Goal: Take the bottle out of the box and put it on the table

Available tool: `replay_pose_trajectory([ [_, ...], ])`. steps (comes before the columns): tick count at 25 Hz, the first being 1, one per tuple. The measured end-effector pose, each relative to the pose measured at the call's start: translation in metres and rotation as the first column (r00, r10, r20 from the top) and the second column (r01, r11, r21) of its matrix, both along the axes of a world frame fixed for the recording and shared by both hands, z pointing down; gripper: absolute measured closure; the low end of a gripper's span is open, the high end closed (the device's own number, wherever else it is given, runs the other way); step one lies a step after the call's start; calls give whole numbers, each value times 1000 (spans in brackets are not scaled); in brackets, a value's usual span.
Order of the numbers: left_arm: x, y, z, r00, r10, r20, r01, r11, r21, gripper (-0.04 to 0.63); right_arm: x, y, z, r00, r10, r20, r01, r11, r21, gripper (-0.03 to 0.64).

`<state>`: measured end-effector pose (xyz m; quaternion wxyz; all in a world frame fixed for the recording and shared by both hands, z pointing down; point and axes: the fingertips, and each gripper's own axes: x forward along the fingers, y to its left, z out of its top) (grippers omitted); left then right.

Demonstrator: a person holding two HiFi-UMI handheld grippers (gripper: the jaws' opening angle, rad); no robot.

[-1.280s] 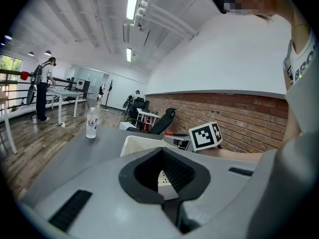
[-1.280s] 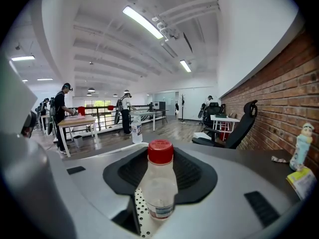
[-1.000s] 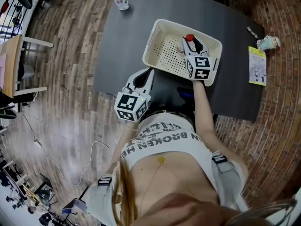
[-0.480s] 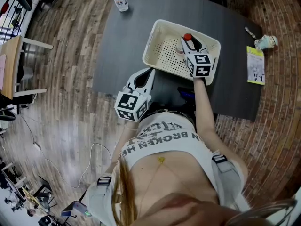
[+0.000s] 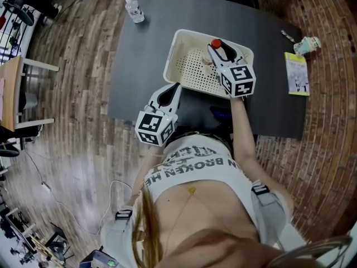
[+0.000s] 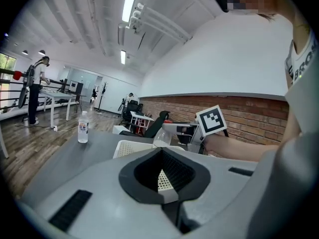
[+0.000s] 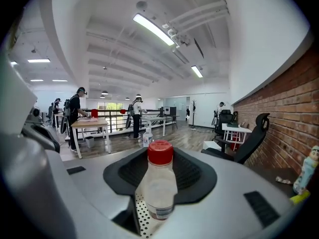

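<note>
A clear bottle with a red cap (image 5: pixel 215 45) hangs over the white perforated box (image 5: pixel 181 42) on the dark grey table (image 5: pixel 142 66). My right gripper (image 5: pixel 215 52) is shut on the bottle's body, and the bottle (image 7: pixel 158 185) stands upright between the black pads with the box's holed floor below it. My left gripper (image 5: pixel 175 88) hovers at the table's near edge, just left of the box, with jaws together and nothing in them. In the left gripper view the box (image 6: pixel 130 147) lies ahead, and the held bottle (image 6: pixel 162 138) shows above it.
A second water bottle (image 5: pixel 134 10) stands at the table's far left corner. A yellow booklet (image 5: pixel 297 74) and a small figure-like object (image 5: pixel 308 43) lie at the right end. Brick-pattern floor surrounds the table; people work at benches far off.
My right gripper has lifted the red-capped bottle higher above the box floor. The left gripper has stayed at the table's near edge.
</note>
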<state>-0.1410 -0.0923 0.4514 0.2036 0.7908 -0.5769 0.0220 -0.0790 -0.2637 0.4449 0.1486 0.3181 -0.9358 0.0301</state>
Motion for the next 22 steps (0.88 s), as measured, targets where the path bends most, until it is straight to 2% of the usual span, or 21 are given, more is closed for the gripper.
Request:
replay_pose_trajectory([
  [5, 9, -5, 1, 999, 35, -2, -35, 999, 6, 591, 0, 6, -43, 1000, -25, 16, 24, 999, 36, 466],
  [10, 18, -9, 0, 998, 63, -3, -63, 998, 10, 591, 6, 16, -74, 999, -39, 35, 38, 999, 31, 465],
  [22, 28, -11, 4, 995, 100, -3, -100, 995, 2, 591, 11, 30, -98, 997, -68, 43, 66, 997, 35, 466],
])
